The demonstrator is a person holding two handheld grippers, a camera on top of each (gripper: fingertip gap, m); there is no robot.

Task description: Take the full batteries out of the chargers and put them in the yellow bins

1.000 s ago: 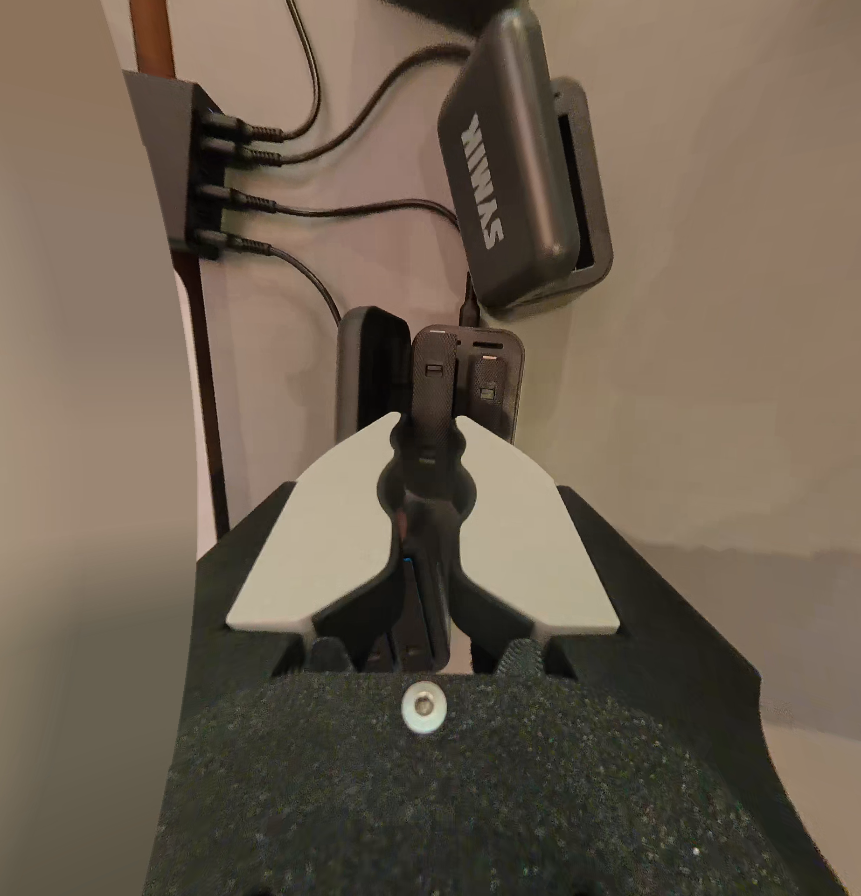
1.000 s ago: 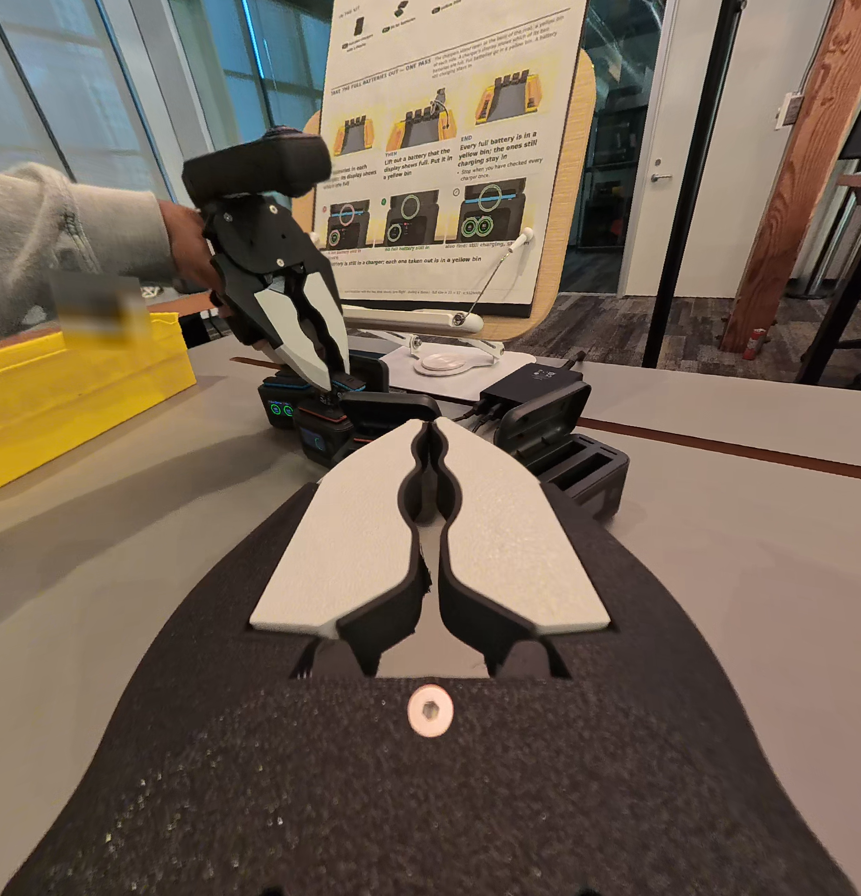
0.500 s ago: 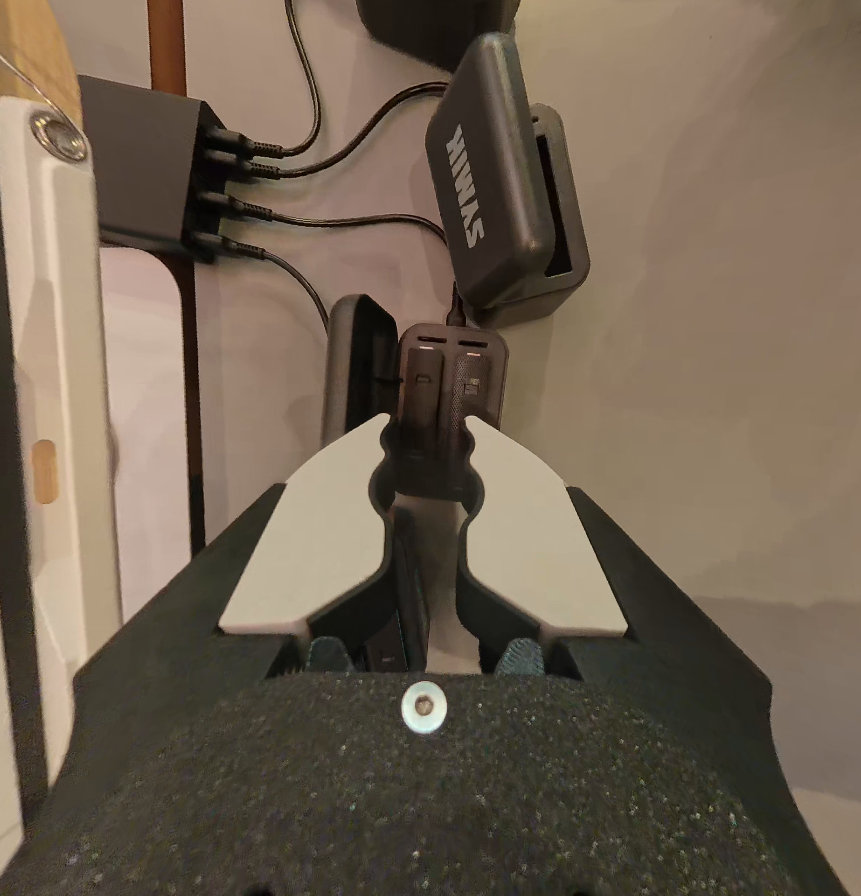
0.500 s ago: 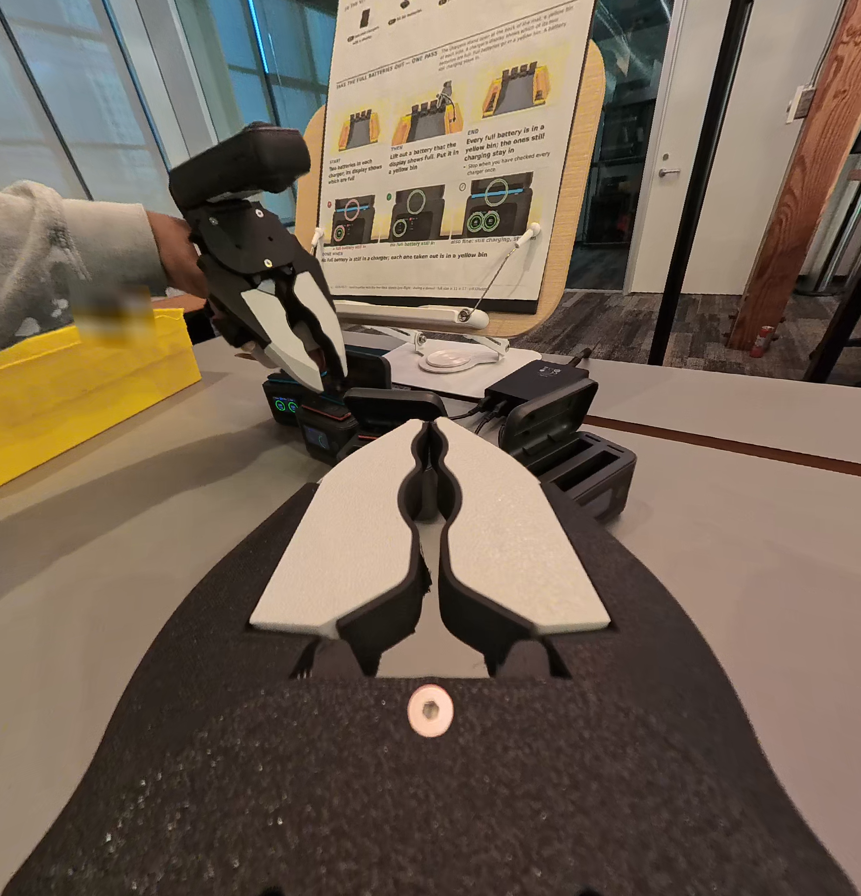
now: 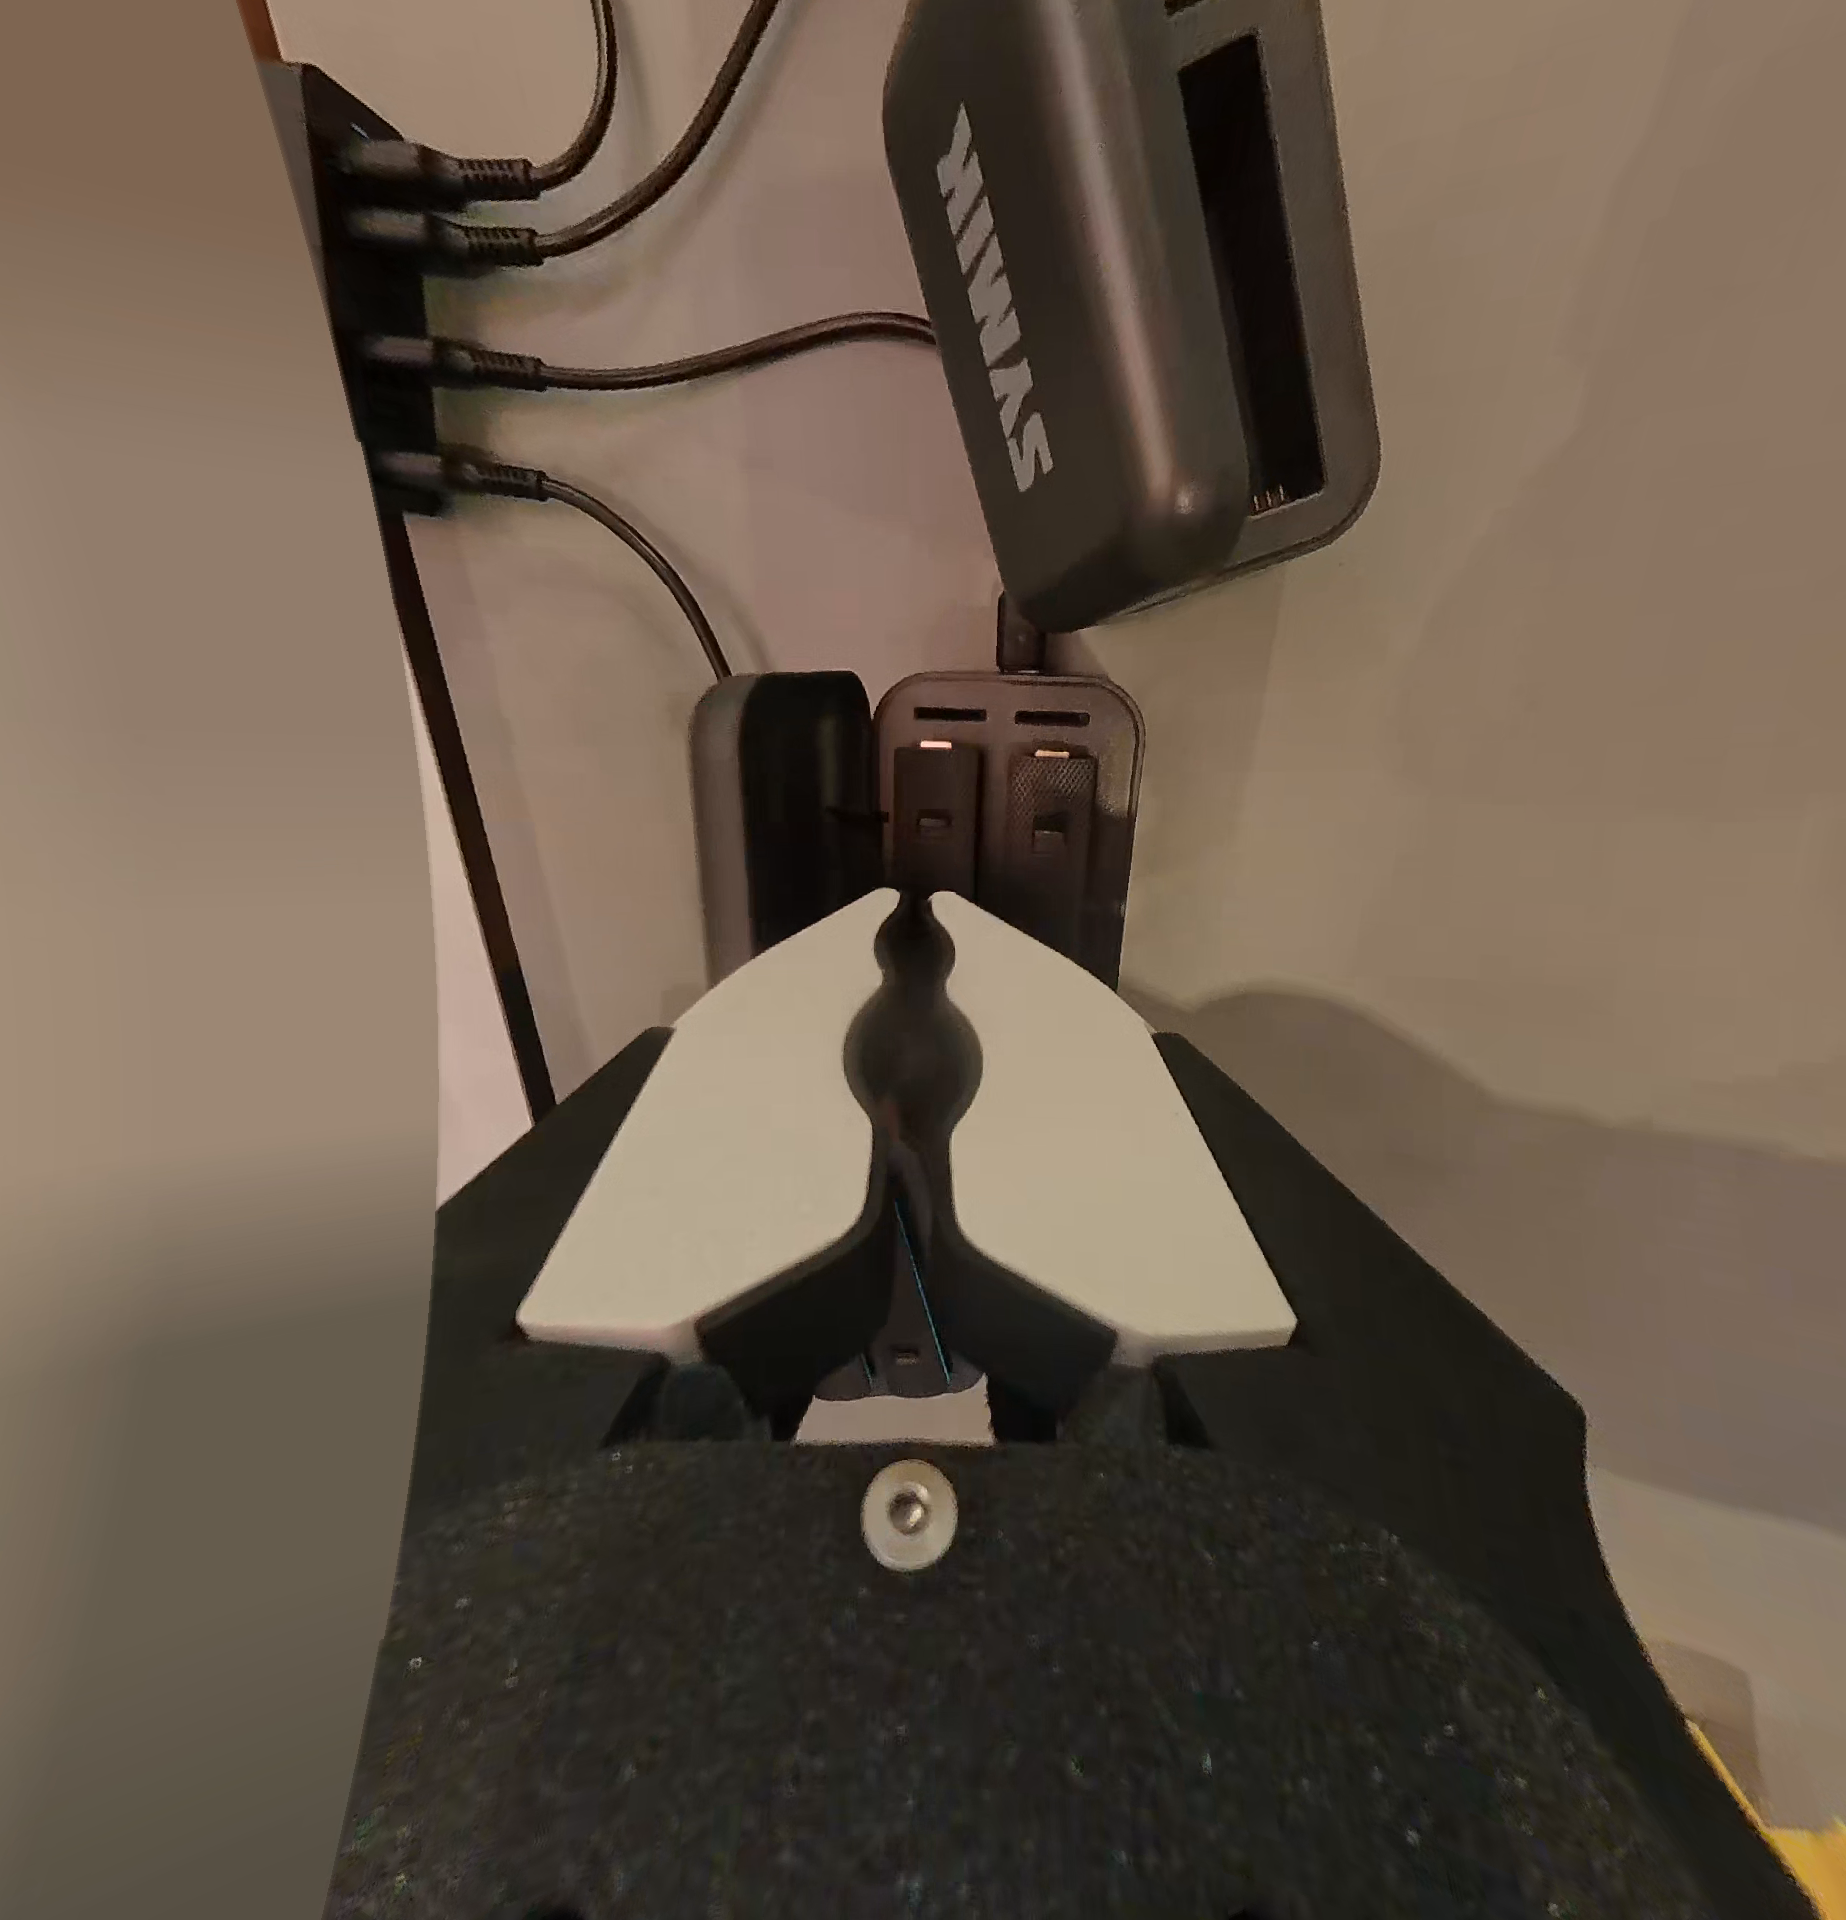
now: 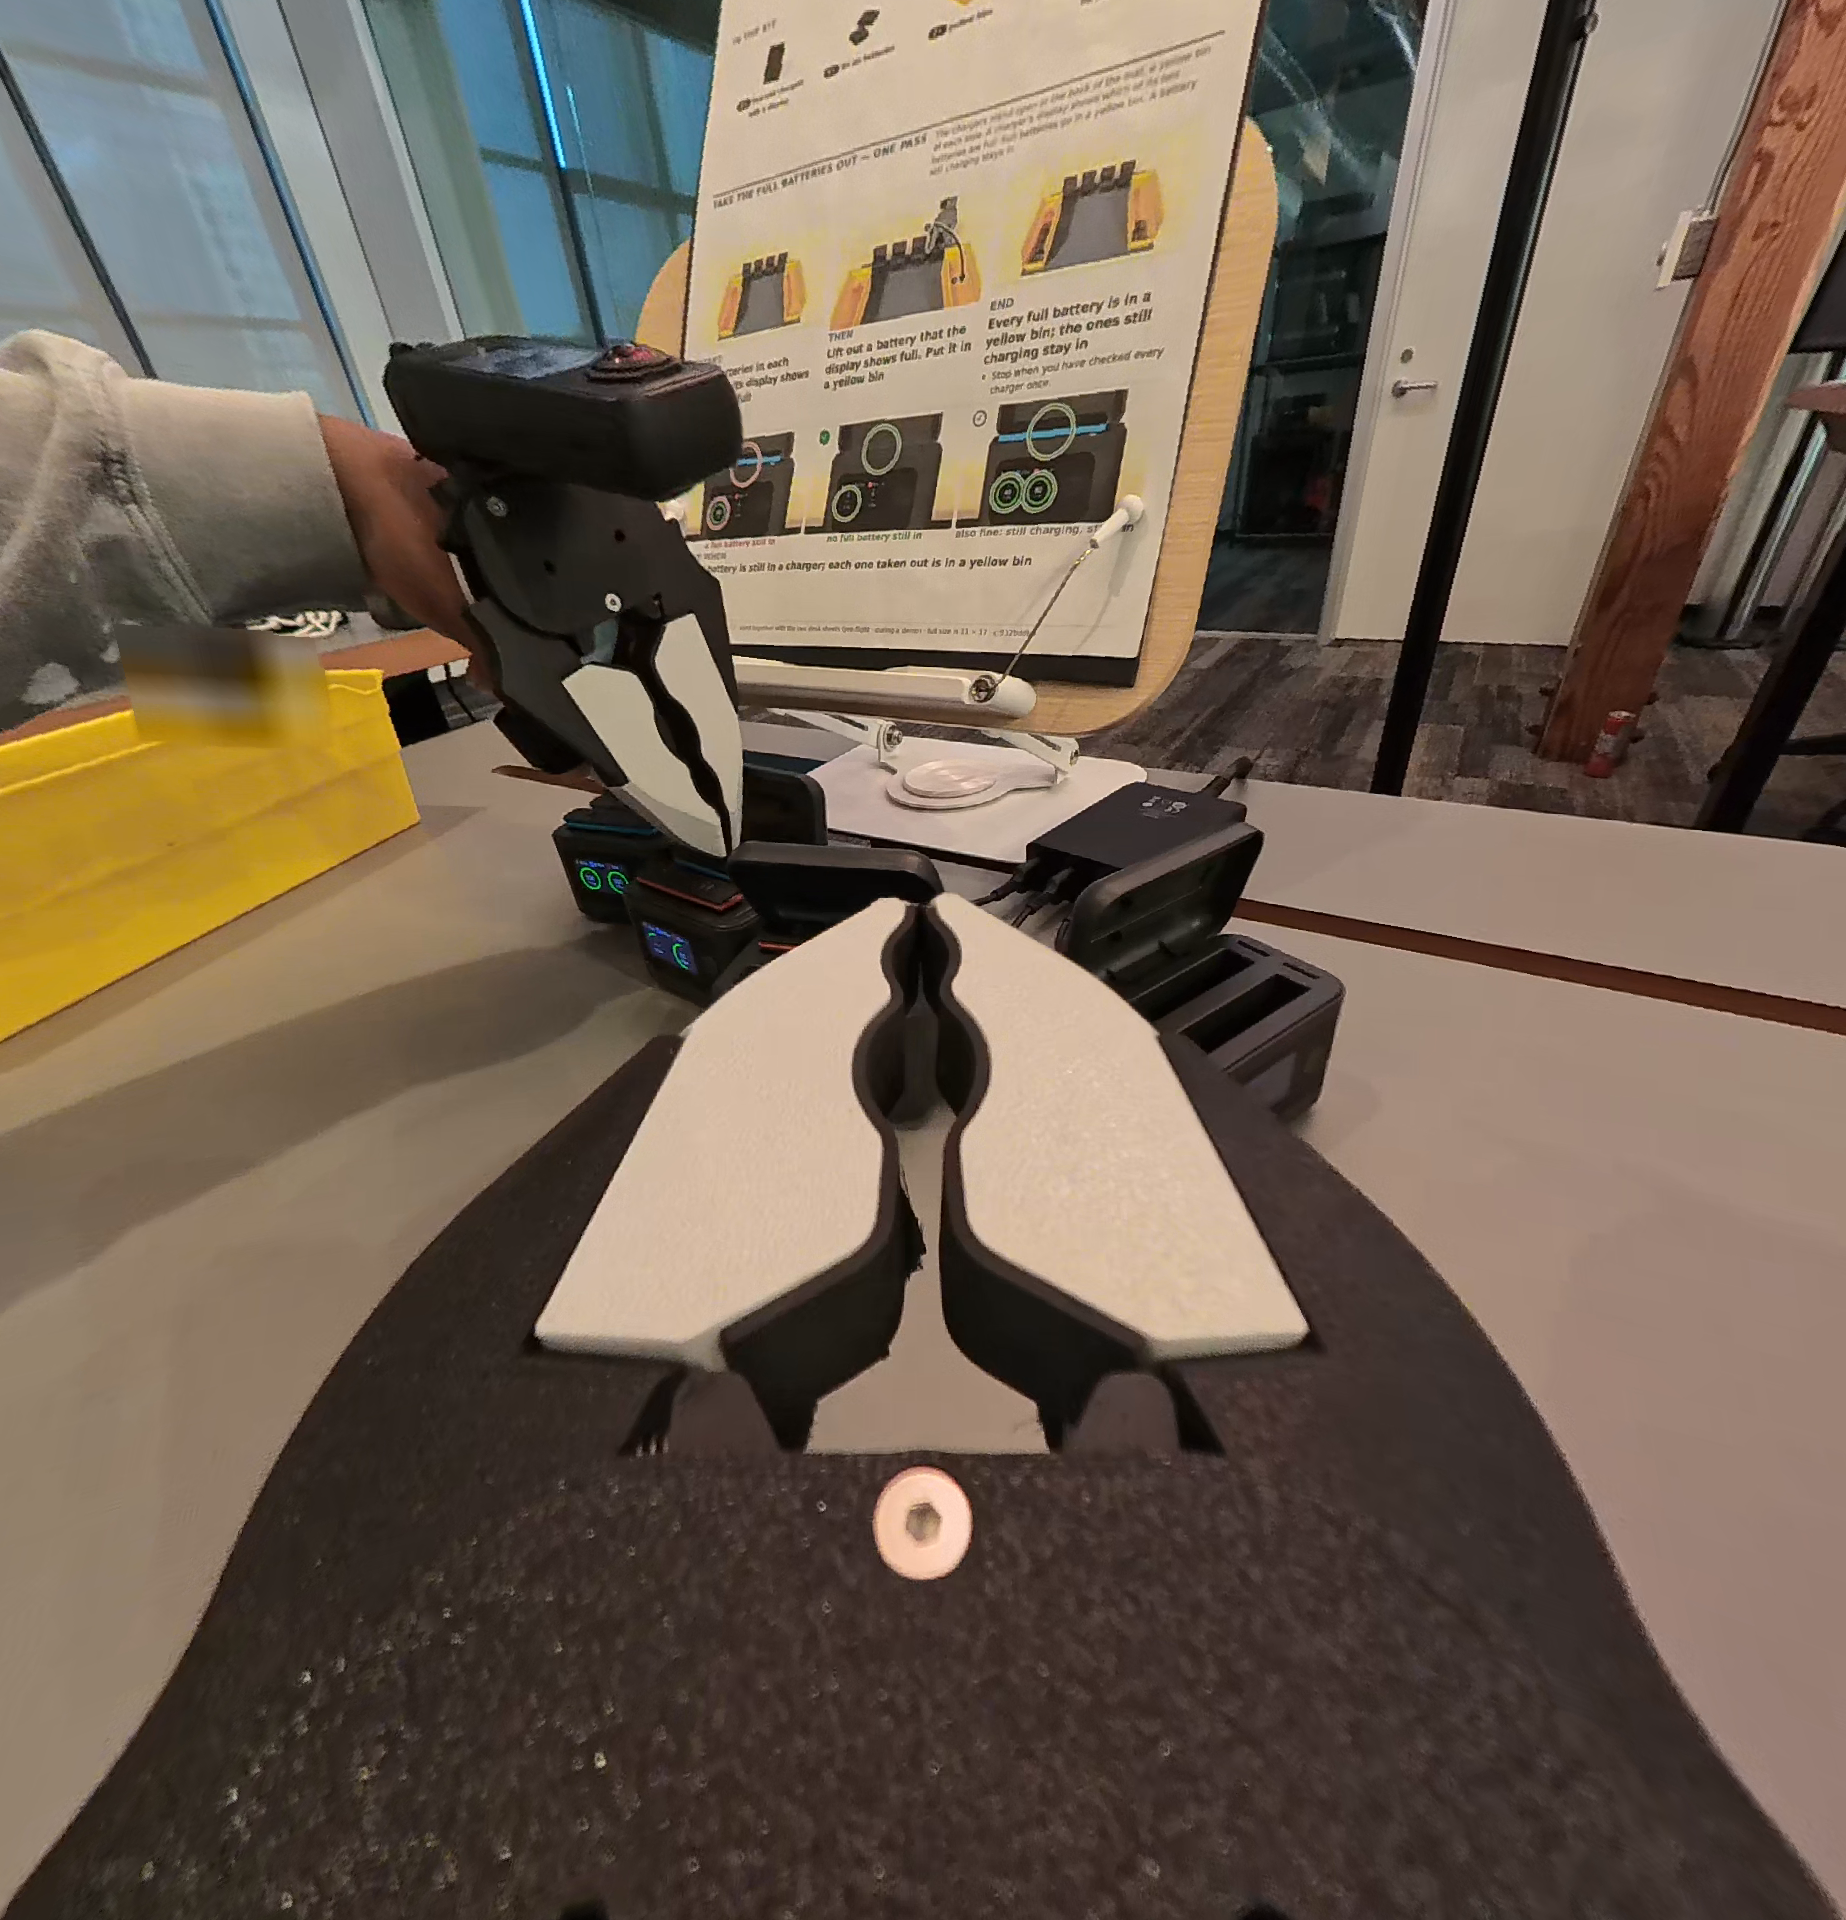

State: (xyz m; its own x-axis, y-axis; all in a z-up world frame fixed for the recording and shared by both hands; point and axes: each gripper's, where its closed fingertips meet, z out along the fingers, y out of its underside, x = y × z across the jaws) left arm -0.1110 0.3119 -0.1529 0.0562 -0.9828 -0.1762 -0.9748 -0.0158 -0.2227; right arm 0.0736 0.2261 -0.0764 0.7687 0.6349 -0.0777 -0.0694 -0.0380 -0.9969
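The left gripper (image 5: 917, 902) hangs above an open charger (image 5: 1007, 821) on the bench (image 5: 1521, 727), and its fingers (image 5: 784, 1091) are closed with nothing between them. Two batteries sit upright in the charger's slots; the left battery (image 5: 934, 821) is just beyond the fingertips, the other battery (image 5: 1049, 826) is beside it. The right gripper (image 6: 919, 920) rests lower and nearer, its fingers also closed and empty.

The step in hand seems to be taking the left battery. I think the fingers must first open wider than the battery, come straight down over its two flat sides, close firmly, then lift along the slot without tilting, so it does not jam.

The room is tight. The charger's raised lid (image 5: 784, 821) stands just left of the battery, and the neighbour battery is touching or almost touching on the right. A second charger (image 5: 1127, 312), open with empty slots, and several cables (image 5: 638, 364) lie behind. The yellow bin (image 6: 171, 831) is to the left, well apart, over free bench surface.
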